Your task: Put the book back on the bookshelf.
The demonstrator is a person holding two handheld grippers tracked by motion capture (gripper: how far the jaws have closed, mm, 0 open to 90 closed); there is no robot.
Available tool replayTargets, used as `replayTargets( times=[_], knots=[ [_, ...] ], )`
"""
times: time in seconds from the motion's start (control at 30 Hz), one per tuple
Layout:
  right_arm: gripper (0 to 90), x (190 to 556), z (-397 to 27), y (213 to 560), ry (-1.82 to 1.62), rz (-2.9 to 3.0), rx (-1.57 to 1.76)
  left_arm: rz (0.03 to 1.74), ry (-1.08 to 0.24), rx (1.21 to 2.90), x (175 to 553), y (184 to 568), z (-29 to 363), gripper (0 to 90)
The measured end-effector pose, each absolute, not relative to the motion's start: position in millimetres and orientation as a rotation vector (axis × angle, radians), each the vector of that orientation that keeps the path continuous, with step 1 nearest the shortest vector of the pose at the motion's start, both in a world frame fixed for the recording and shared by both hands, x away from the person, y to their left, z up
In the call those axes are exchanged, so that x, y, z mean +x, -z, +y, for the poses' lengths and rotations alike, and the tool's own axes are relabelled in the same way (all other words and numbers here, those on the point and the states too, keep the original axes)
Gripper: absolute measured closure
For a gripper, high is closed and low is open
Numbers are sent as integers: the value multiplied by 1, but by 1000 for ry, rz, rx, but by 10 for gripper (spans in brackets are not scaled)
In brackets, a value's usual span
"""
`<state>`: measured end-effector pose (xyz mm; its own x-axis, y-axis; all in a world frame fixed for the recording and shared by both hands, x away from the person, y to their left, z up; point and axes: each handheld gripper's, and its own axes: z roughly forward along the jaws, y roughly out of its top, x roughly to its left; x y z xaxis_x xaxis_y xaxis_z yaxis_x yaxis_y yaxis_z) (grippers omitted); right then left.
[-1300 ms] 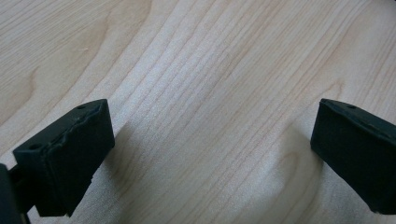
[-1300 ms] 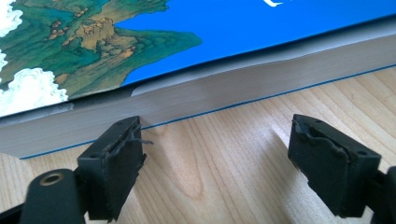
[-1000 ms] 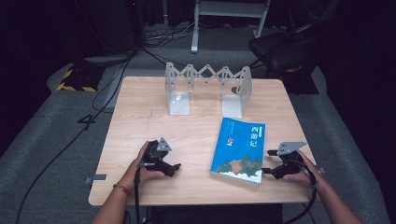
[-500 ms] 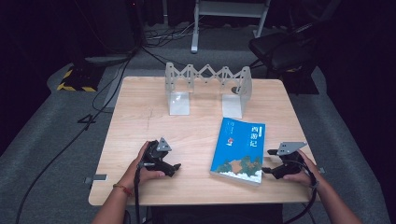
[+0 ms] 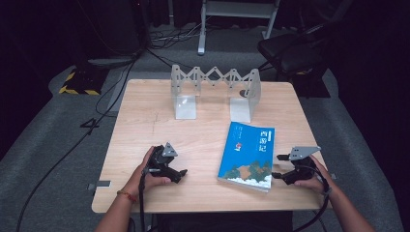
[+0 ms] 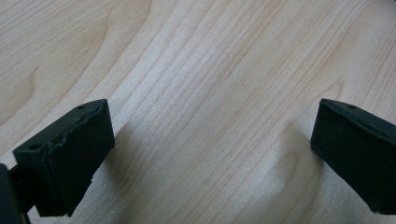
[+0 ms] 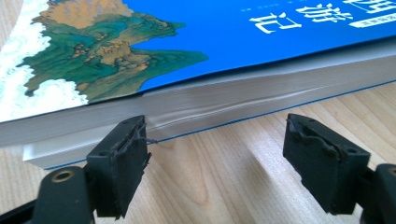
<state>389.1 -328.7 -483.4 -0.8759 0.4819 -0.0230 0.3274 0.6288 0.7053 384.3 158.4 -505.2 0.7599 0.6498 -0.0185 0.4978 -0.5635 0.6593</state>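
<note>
The blue book (image 5: pixel 248 155) is lying flat on the desk (image 5: pixel 145 121), near its right front corner, page edges facing the right gripper (image 5: pixel 276 166), probably for an edge grab. Its jaws have just been closing slightly, gaping wide, nothing between them. The left gripper (image 5: pixel 184 172) is resting wide open over bare wood

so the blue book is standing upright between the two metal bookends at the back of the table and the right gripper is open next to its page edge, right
Not quite. The blue book is not between the metal bookends; it lies flat on the table in front of them, as the high view shows. The rest holds: the right gripper is open beside its page edge.
</note>
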Motion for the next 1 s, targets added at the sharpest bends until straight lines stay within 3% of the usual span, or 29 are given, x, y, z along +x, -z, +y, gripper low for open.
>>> replayTargets(
  times=[0.63, 0.67, 0.77, 0.87, 1.0],
  knots=[
    [247, 388, -329, 474, -1171, 2610, 679, 871, -319, 2294, 380, 504, 155, 5],
    [247, 388, -329, 474, -1181, 2607, 688, 862, -313, 2295, 379, 503, 154, 17],
    [247, 388, -329, 472, -1193, 2596, 687, 837, -277, 2265, 375, 499, 149, 216],
    [247, 388, -328, 470, -1211, 2584, 699, 814, -279, 2243, 371, 492, 139, 163],
    [247, 388, -327, 468, -1228, 2572, 714, 721, -290, 2235, 360, 477, 115, 165]
  ],
)
